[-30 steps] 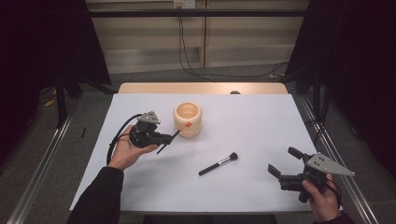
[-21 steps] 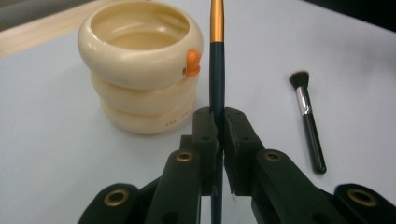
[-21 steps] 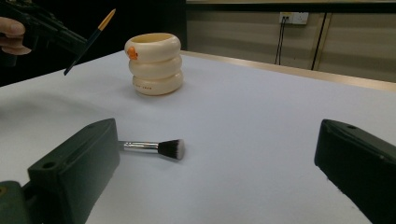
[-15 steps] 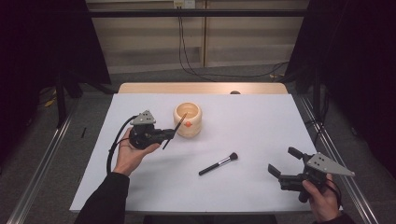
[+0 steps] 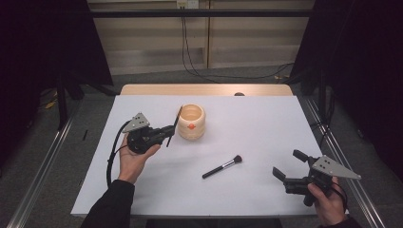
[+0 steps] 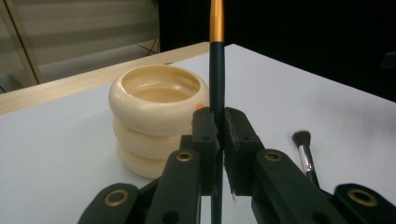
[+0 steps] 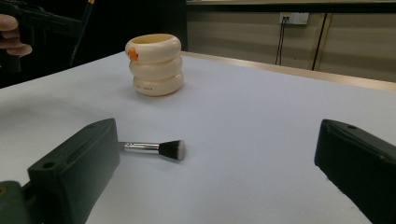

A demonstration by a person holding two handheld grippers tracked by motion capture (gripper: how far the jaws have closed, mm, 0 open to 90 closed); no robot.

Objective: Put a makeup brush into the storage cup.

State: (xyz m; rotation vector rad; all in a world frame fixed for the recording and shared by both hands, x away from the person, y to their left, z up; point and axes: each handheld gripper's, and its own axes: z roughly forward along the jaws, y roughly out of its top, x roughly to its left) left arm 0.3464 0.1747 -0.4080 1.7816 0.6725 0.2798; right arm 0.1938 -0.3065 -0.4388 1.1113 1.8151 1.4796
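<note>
Nearest the person, the right gripper (image 5: 290, 167) rests low by the table's (image 5: 266, 123) front right corner, palm up, jaws spread wide and empty. Farther off, the left gripper (image 5: 168, 131) is raised, clamping a thin dark brush (image 5: 174, 126) upright just beside the cream holder (image 5: 191, 122).

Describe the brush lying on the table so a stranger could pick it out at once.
On the white table, look in front of the cream ringed cup, toward the person's side. The loose brush lies flat there, with a black handle, silver ferrule and dark bristles, unlike the slim dark brush clamped upright in the left gripper.
</note>
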